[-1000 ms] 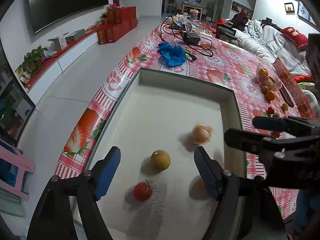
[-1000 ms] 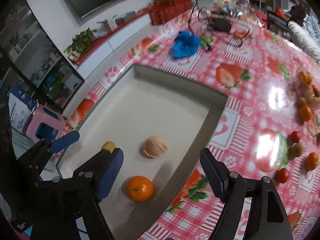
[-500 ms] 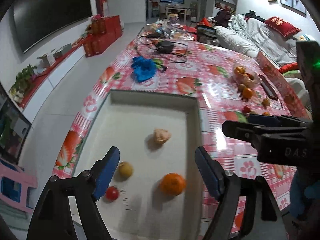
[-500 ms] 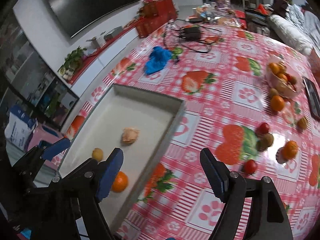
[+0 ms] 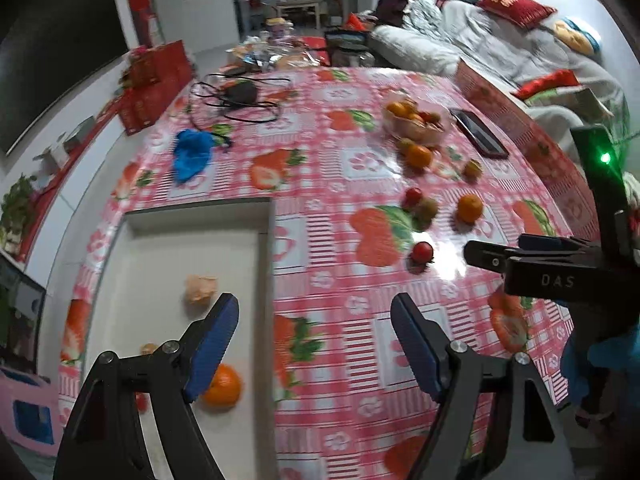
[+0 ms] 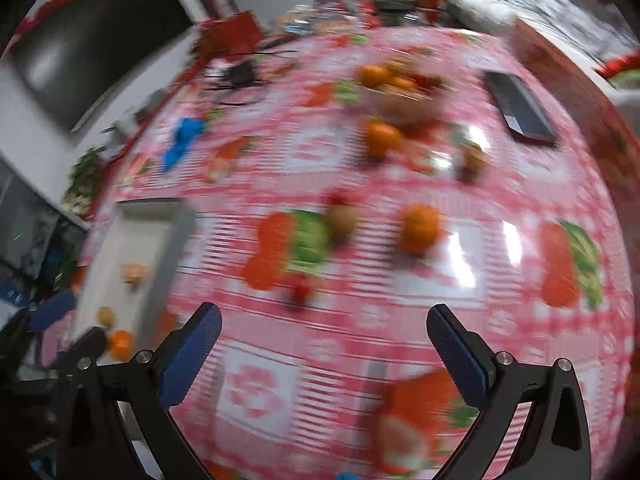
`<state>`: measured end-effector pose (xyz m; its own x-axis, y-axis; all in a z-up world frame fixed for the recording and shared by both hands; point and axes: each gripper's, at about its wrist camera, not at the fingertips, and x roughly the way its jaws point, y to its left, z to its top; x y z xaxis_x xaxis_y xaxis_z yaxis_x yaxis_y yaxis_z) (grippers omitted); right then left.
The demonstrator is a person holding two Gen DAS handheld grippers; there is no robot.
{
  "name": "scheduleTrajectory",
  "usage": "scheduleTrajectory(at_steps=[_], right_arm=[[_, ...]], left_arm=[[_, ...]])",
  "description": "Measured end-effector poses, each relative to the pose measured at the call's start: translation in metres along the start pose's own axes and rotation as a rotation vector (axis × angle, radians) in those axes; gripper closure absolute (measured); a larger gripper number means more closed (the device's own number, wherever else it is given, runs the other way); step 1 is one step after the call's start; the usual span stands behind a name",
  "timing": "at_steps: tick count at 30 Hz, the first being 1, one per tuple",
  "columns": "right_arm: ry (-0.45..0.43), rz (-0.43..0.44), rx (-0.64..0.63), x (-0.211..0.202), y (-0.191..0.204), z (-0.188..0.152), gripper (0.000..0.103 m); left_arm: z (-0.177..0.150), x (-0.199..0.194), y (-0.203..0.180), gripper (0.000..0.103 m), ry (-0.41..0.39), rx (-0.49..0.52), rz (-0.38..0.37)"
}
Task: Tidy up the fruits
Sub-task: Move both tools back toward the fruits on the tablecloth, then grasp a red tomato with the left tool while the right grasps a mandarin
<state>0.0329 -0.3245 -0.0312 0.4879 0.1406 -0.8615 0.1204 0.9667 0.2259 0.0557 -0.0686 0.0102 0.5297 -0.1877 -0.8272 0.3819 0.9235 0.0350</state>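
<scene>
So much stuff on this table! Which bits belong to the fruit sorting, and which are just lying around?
Part of the job:
- white tray holding an orange
- loose orange
- red fruit
- fruit bowl
- left gripper, right gripper

Just lying about:
- blue cloth
- black cables
- phone

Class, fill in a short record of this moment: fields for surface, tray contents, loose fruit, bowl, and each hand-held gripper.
surface: table with red strawberry-print cloth
tray contents: white tray holds an orange, a peeled fruit, a small yellowish fruit
loose fruit: small red fruit, another orange, others nearby
bowl: clear bowl of fruit, far side
left hand-held gripper: open, empty
right hand-held gripper: jaws just opened wider, nothing between them
</scene>
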Motion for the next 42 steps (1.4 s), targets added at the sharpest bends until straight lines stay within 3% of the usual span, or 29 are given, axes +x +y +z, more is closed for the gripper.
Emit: scheduleTrajectory(at_steps=[9,19,26,28,35,42], right_arm=[[0.048,-0.14,0.109,0.012,-0.083,-0.016,0.0],[0.038,-0.244,0.004,0.017,-0.089,-0.02,0.0],[0.025,-0.251,-0.018,0.018,-0.088,-0.021,0.0],[0.023,-0.254,-0.019,0.02,-0.088,-0.019,0.0],[0.022,-0.269,-0.023,0.025,-0.085,-0.012,0.0],[0.023,-0.223,-0.04,0.034,-0.072,0.002,0.0]], left_arm=[[0.01,0.039,-0.048,0.022,0.06,0.061,-0.02],[0.027,0.092,-0.086,0.022,0.063,0.105,-0.012],[0.028,0.119,-0.088,0.047,0.12,0.086,-0.033],[0.029,0.12,-0.089,0.05,0.113,0.069,-0.046],[0.029,0.119,-0.097,0.077,0.099,0.087,-0.073],[0.029,0.119,-0.089,0.077,0.095,0.064,-0.081]])
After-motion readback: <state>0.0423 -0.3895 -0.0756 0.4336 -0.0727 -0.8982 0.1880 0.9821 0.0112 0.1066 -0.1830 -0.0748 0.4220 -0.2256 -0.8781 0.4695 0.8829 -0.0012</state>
